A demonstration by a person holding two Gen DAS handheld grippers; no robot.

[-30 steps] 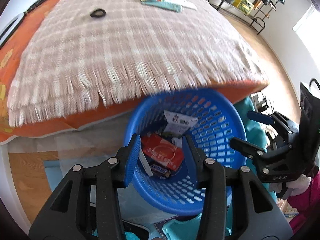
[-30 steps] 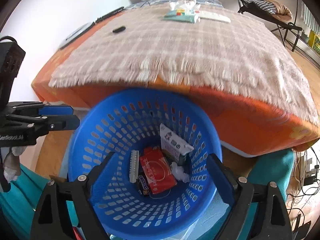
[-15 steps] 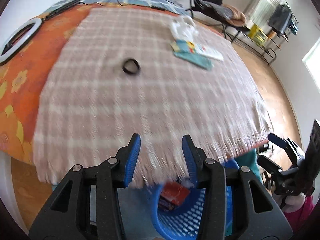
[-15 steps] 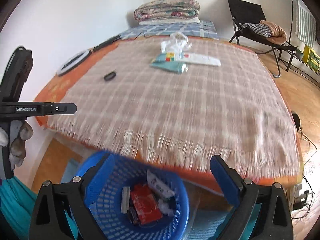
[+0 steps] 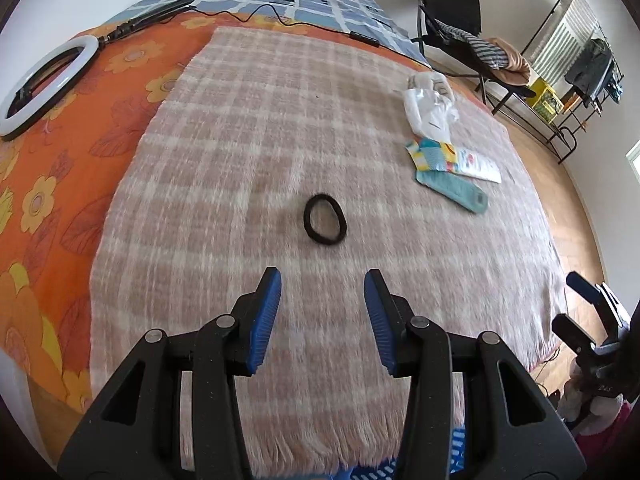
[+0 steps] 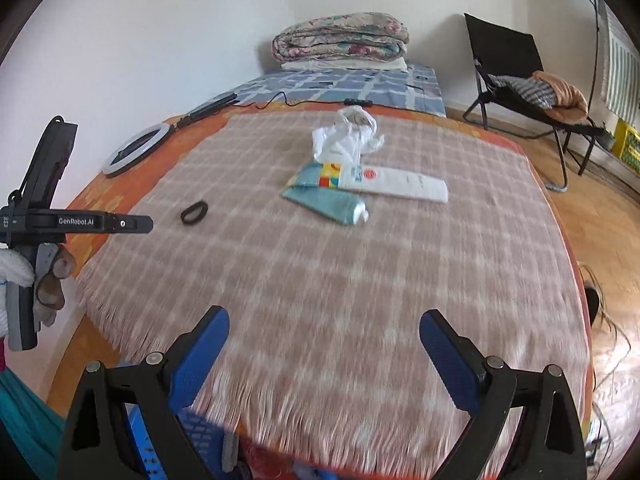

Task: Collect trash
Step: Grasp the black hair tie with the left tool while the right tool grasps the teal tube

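Right now both grippers hang over the near edge of the bed, w/ nothing held. Left gripper (image 5: pixel 322 312): fingers partly apart, empty, aimed at the black hair tie (image 5: pixel 325 219) lying flat just above centre of the left wrist view, apart from the tips. Right gripper (image 6: pixel 324 352): fingers spread wide, empty, at bottom of the right wrist view.

Trash sits on the checked blanket (image 6: pixel 320 280). Teal tube (image 6: pixel 326 202) lies flat, long axis diagonal, silver end pointing lower right in the right view. White tube (image 6: pixel 396 184) lies beside it, long axis approx. left-right across the frame, its left end by a small colourful wrapper (image 6: pixel 328 170). Crumpled white plastic bag (image 6: pixel 346 136) is just above those, toward top centre. All are well apart from both grippers.

Blue basket (image 6: pixel 192 436) peeks out at bottom left of the right view, below the blanket fringe. Ring light (image 5: pixel 44 84) lies on the orange sheet, upper left of the left view.
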